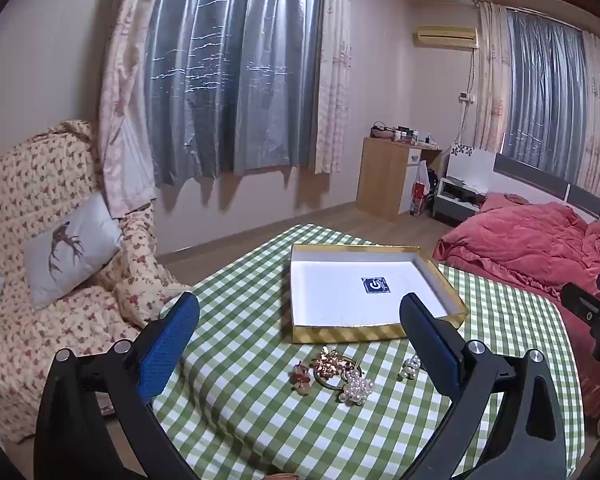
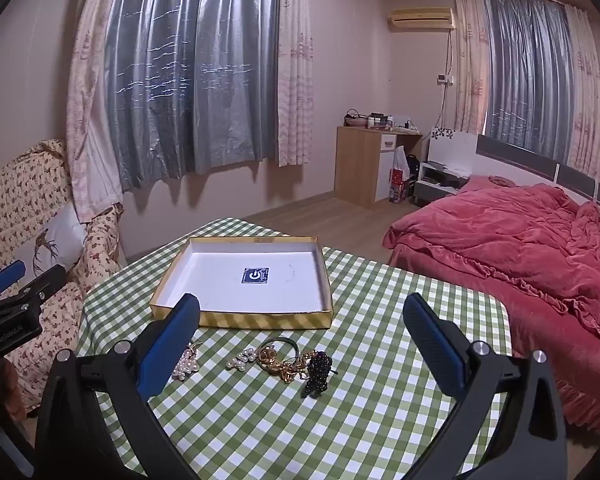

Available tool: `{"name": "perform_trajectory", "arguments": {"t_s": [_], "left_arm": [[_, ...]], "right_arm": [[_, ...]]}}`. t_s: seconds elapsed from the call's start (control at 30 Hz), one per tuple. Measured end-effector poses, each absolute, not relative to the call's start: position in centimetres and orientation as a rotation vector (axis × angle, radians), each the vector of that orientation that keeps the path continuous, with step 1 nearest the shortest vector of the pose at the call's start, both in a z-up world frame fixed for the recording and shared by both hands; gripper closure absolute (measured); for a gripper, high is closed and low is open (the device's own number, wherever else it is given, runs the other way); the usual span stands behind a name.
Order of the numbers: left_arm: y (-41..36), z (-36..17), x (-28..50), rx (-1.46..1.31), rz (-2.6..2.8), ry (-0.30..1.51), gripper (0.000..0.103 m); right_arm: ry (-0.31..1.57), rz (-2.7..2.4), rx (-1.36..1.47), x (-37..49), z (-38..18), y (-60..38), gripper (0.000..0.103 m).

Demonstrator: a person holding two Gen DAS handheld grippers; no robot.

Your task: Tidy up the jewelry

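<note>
A shallow gold-rimmed box [image 1: 444, 280] with a white inside and a blue sticker stands on the checked table, also in the right wrist view [image 2: 324, 280]. In front of it lies a small heap of jewelry: a gold brooch [image 1: 330, 362], a pearl cluster [image 1: 356, 390], a red piece [image 1: 300, 380], a small pearl piece [image 1: 410, 366]. The right wrist view shows pearl clusters [image 2: 186, 364], gold pieces [image 2: 278, 360] and a dark beaded piece [image 2: 318, 372]. My left gripper [image 1: 300, 320] is open above the heap. My right gripper [image 2: 302, 320] is open above the same heap. Both are empty.
The green-checked tablecloth [image 1: 260, 420] covers a small table. A floral sofa [image 1: 40, 208] stands to the left, a bed with a red quilt [image 2: 520, 248] to the right. The other gripper shows at each view's edge [image 1: 596, 316] [image 2: 16, 304].
</note>
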State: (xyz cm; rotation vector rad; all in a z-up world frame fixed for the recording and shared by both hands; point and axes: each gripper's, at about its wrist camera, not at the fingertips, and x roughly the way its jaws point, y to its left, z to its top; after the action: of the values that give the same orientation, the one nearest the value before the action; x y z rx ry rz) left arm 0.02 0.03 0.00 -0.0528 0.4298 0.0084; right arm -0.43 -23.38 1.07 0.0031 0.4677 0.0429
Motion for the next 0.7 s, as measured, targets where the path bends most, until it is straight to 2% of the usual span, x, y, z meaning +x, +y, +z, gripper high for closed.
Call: {"name": "perform_trajectory", "arguments": {"t_s": [0.7], "left_arm": [[-0.08, -0.38, 0.13, -0.060, 0.005, 0.426, 0.006]], "right_arm": [[0.455, 0.030, 0.001, -0.34, 0.93, -23.50, 0.103]]}}
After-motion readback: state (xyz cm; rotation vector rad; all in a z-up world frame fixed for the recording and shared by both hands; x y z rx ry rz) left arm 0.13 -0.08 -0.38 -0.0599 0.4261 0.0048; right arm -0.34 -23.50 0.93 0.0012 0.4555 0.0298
